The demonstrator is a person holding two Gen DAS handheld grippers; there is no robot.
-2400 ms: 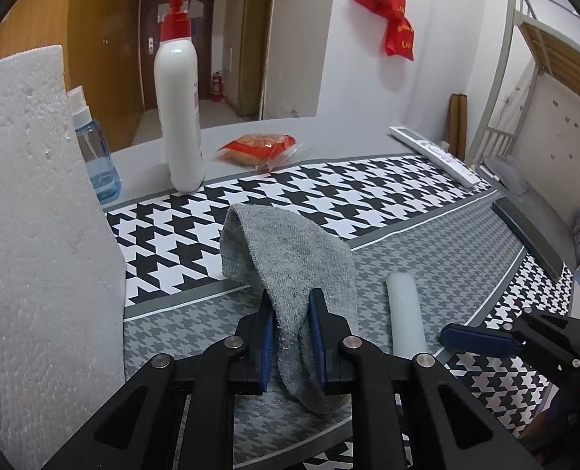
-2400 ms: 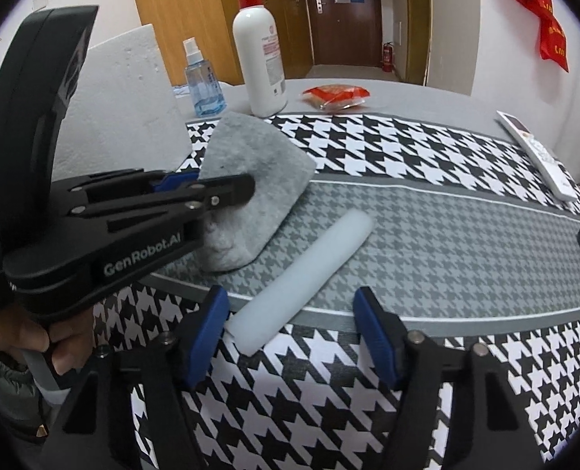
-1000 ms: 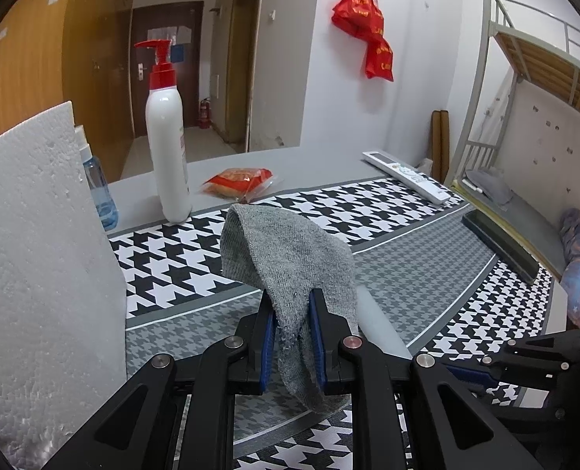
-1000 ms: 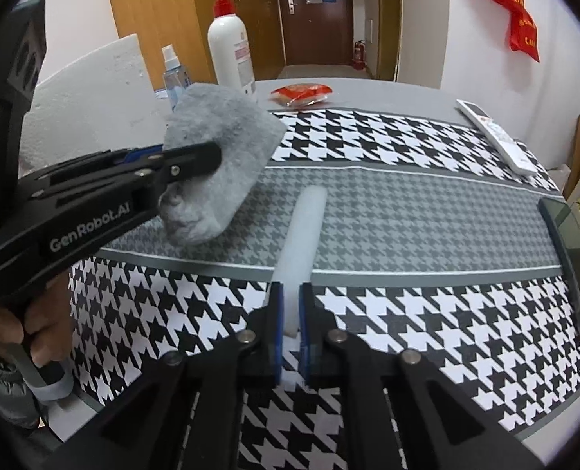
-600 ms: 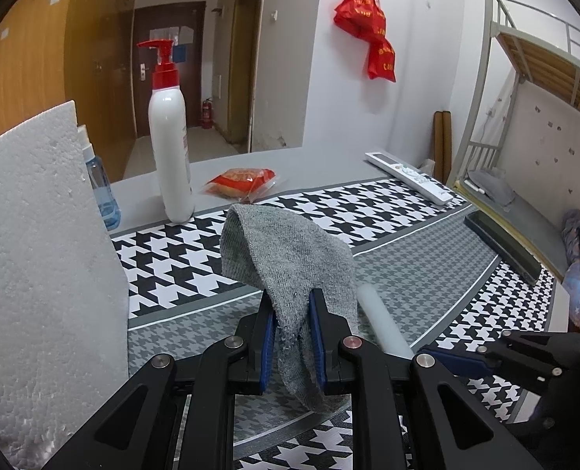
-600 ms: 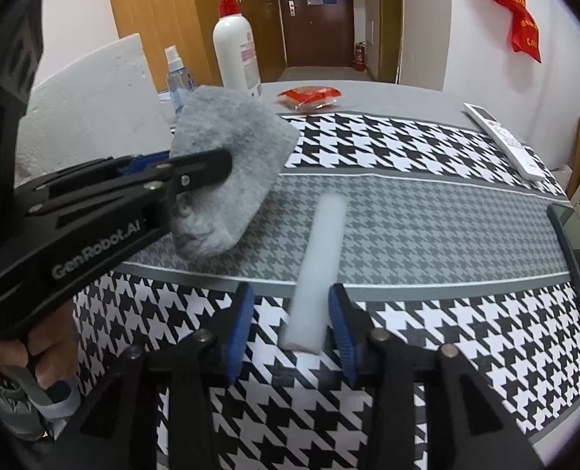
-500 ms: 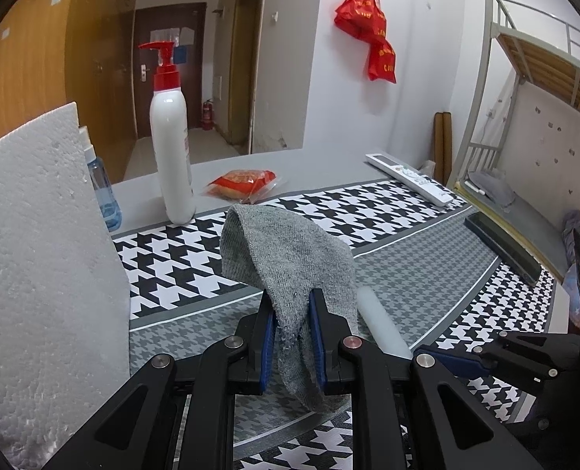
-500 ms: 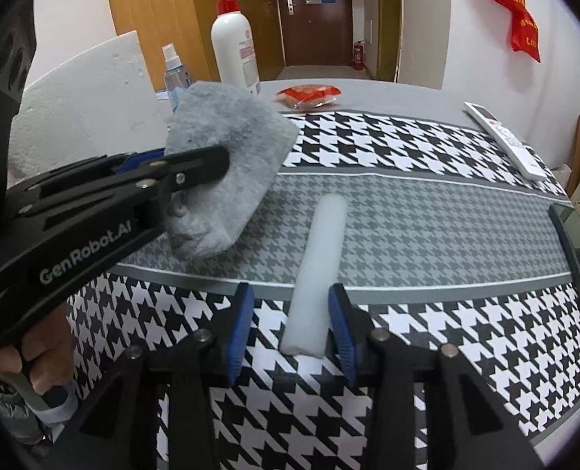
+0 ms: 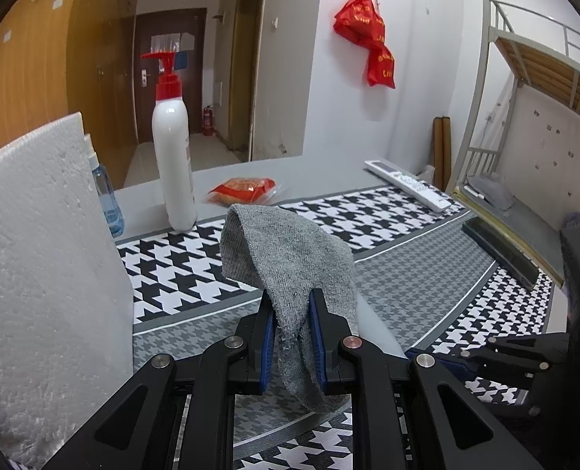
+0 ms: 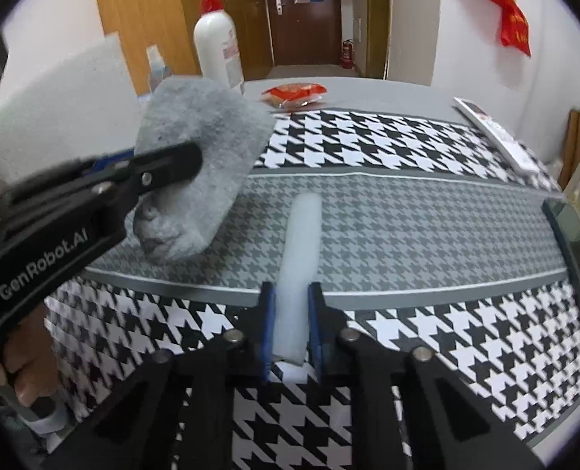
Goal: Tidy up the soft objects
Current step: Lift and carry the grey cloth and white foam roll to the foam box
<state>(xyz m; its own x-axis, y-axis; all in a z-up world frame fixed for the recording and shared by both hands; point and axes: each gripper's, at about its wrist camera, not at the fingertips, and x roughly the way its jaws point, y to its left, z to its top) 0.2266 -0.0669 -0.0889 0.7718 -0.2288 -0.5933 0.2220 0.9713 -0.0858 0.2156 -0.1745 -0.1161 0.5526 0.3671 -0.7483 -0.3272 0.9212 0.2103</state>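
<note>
My left gripper is shut on a grey sock and holds it above the houndstooth cloth; the sock also shows in the right wrist view, hanging from that gripper. My right gripper is shut on the near end of a white foam stick that lies along the grey band of the cloth. In the left wrist view the stick is mostly hidden behind the sock, and the right gripper shows at the lower right.
A white foam block stands close on the left. A pump bottle, a blue spray bottle, a red snack packet and a remote lie at the back. A dark phone lies near the right edge.
My right gripper has closed on the near end of the foam stick; half a second ago its jaws stood open around it. The left gripper still holds the sock, shifted only slightly.
</note>
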